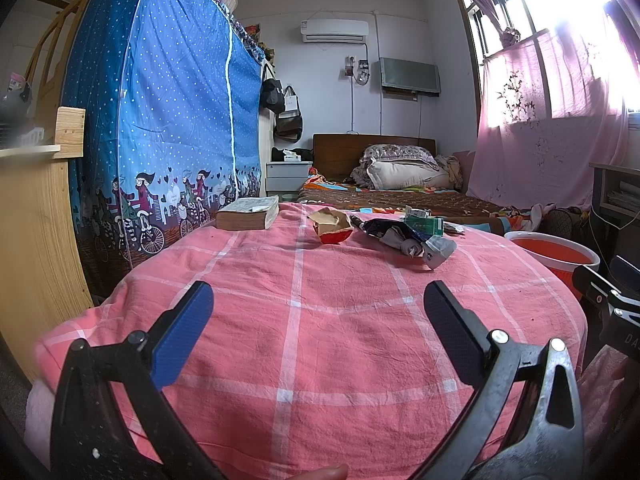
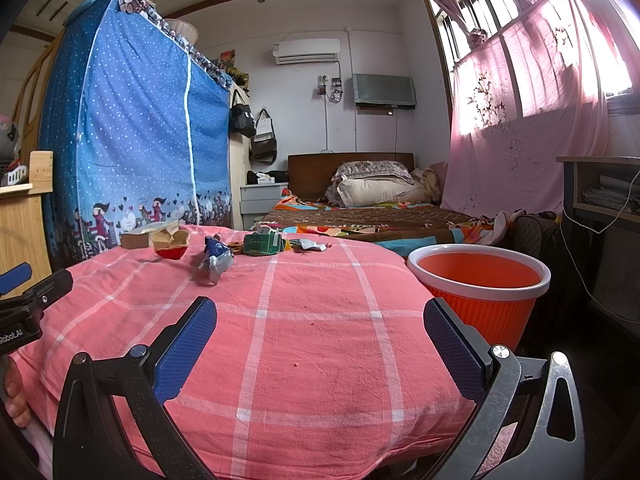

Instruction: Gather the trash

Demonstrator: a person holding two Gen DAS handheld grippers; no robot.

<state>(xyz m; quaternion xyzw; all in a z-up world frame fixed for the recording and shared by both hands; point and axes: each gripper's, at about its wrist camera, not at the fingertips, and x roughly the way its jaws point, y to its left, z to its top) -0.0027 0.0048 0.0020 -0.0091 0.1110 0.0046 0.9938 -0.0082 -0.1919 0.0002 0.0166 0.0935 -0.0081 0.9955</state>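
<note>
- The trash is lying in a loose row at the far edge of the pink checked cloth (image 1: 320, 320): a torn brown-and-red paper wrapper (image 1: 331, 226) at about 12 o'clock from the left gripper, a crumpled blue-and-silver packet (image 1: 404, 238) at 1 o'clock, and a green carton (image 1: 424, 225) just behind it, touching or nearly so.
- An orange bin (image 2: 480, 292) with a white rim is standing just beside the cloth's edge, at 2 o'clock from the right gripper; it is looking empty.
- Nothing is being held, so the collecting is looking barely begun, and the reach toward a first piece seems to be the step in hand.
- The next move is likely calling for a forward reach across the cloth, closing on the nearest packet, then carrying it to the bin.
- The left gripper (image 1: 318, 312) is hovering low over the near cloth, tongs spread wide and empty.
- The right gripper (image 2: 320, 326) is sitting alongside, level, tongs likewise spread, pinching nothing.
- A thick book (image 1: 248, 213) is resting at 11 o'clock, apart from the wrappers.
</note>
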